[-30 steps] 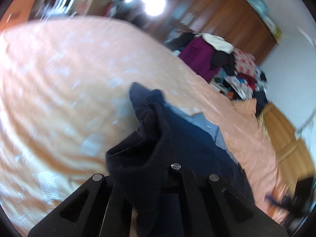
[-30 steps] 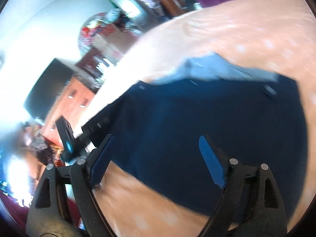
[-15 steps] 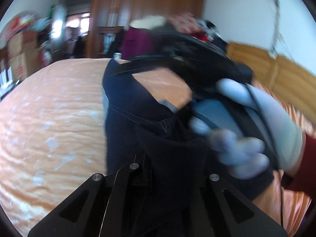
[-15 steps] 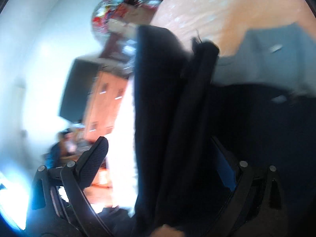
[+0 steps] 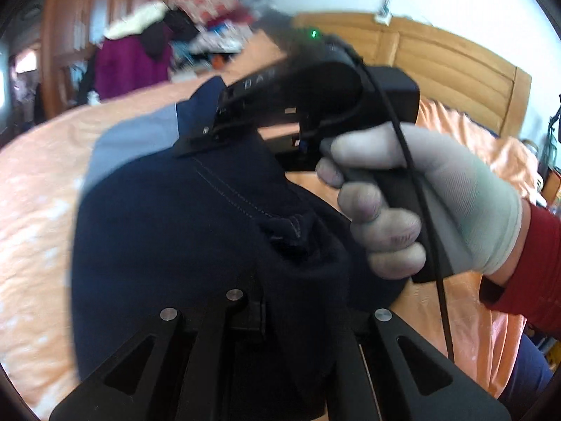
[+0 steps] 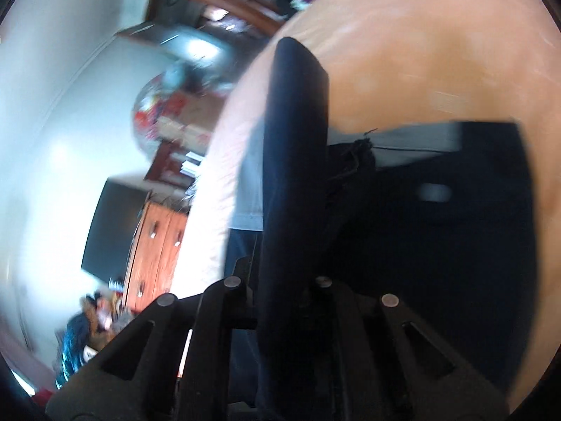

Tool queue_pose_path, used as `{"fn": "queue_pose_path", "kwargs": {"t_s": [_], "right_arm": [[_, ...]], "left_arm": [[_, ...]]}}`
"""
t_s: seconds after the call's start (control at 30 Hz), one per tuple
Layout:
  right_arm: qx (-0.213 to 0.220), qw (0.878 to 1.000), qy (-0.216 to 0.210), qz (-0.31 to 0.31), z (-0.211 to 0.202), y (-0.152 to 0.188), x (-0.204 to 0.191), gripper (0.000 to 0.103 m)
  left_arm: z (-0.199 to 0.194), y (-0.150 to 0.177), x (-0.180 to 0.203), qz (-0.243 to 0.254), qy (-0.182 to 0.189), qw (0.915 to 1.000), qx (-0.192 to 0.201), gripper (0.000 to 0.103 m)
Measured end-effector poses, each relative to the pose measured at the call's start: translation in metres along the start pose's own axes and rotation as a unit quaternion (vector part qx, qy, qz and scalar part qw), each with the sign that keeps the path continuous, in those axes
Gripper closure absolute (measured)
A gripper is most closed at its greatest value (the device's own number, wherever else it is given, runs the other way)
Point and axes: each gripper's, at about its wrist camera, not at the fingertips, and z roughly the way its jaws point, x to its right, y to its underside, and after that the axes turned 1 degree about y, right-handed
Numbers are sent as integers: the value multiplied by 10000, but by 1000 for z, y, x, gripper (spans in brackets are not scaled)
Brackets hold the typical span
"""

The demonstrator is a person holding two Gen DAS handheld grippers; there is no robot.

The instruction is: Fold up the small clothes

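A small navy garment [image 5: 168, 245] with a grey lining [image 5: 129, 144] is lifted over the orange bed sheet [image 5: 35, 182]. My left gripper [image 5: 261, 301] is shut on a bunched corner of it, and cloth hides the fingertips. In the left wrist view, a gloved hand [image 5: 438, 203] holds my right gripper [image 5: 201, 138] just ahead, clamped on the garment's upper edge. From the right wrist, my right gripper [image 6: 280, 280] is shut on an upright fold of the navy garment [image 6: 294, 147]. The remaining cloth [image 6: 455, 231] lies on the sheet [image 6: 438, 52], its grey lining [image 6: 413, 140] showing.
A wooden headboard [image 5: 448, 70] stands behind the bed on the right. Piled clothes [image 5: 147, 52] and a wooden wardrobe [image 5: 87, 3] sit at the far side. A dark screen [image 6: 112, 228] and wooden drawers [image 6: 157, 256] stand beside the bed.
My right gripper, open over the flat garment a second ago, has shut on a fold. The left gripper swung right with its corner, and the two grippers have come close together.
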Motion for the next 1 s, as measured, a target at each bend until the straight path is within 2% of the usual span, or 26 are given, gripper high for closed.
{"fn": "queue_pose_path", "kwargs": {"t_s": [0.13, 0.2, 0.3, 0.4, 0.5, 0.53, 0.6, 0.67, 0.73, 0.83, 0.9, 1.0], "right_arm": [[-70, 9969, 85, 776, -1, 8, 68, 92], [-28, 9948, -42, 1021, -4, 12, 83, 92], [29, 9952, -165, 961, -14, 9, 80, 92], [26, 9948, -30, 1016, -15, 6, 96, 93], [-191, 9904, -315, 1332, -10, 9, 117, 95], [-252, 9903, -312, 1331, -12, 8, 113, 90], [-326, 9909, -255, 1280, -18, 7, 105, 78], [-336, 9908, -352, 1264, -32, 11, 99, 48], [-395, 9914, -364, 1190, -45, 27, 85, 37], [-509, 9927, -262, 1062, -61, 49, 73, 34], [-534, 9929, -166, 1050, -69, 67, 63, 32], [-555, 9927, -112, 1068, -75, 89, 52, 31]], "left_arm": [[51, -1, 12, -32, 288, 9978, -597, 98], [73, 1, 19, 17, 305, 9955, -899, 98], [76, -4, 30, 146, 262, 9955, -896, 97], [80, -8, 36, 225, 289, 9952, -904, 95], [98, -1, 33, 219, 265, 9936, -1072, 94], [97, -1, 33, 206, 263, 9939, -1055, 94], [89, -4, 34, 190, 222, 9940, -1053, 90], [79, -14, 41, 119, 308, 9930, -1138, 86], [56, -12, 46, 120, 397, 9939, -1025, 81], [2, -3, 47, 83, 555, 9962, -670, 74], [-36, 9, 40, -12, 480, 9977, -469, 73], [-82, 34, 26, -186, 116, 9996, -189, 69]]}}
